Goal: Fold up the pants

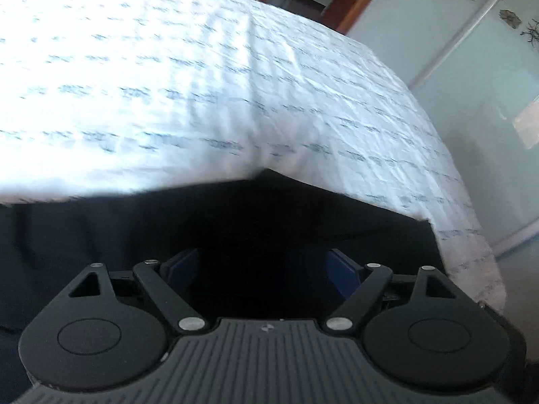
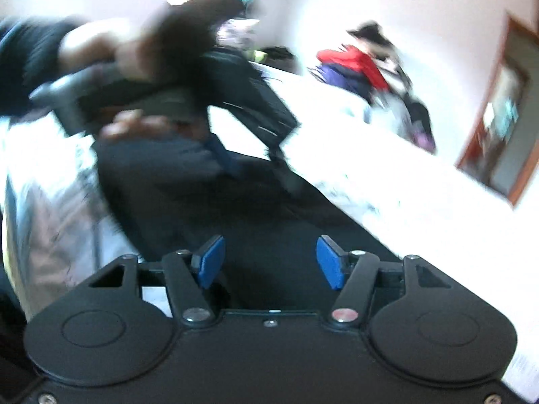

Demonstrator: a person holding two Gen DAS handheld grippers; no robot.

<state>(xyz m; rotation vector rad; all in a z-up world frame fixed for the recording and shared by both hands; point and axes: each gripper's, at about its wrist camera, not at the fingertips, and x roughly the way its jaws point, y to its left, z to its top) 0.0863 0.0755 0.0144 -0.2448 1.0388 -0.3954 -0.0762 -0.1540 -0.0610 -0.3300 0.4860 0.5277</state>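
Dark pants point(image 1: 235, 222) lie spread on the white patterned bedspread point(image 1: 202, 84), filling the lower half of the left wrist view. My left gripper point(image 1: 261, 269) hangs just over them, jaws wide apart, blue pads point(image 1: 342, 269) clear of the cloth. In the right wrist view the same dark pants point(image 2: 262, 215) run under my right gripper point(image 2: 267, 261), which stands open with nothing pinched between its blue pads point(image 2: 210, 261). Further up that blurred view, a person's hand point(image 2: 111, 50) holds the other gripper point(image 2: 235, 101) above the pants.
The bedspread's edge drops off at the right, beside pale glass wardrobe doors point(image 1: 471, 84). A wooden door frame point(image 2: 495, 118) and a heap of red and purple clothes point(image 2: 357, 67) lie beyond the bed.
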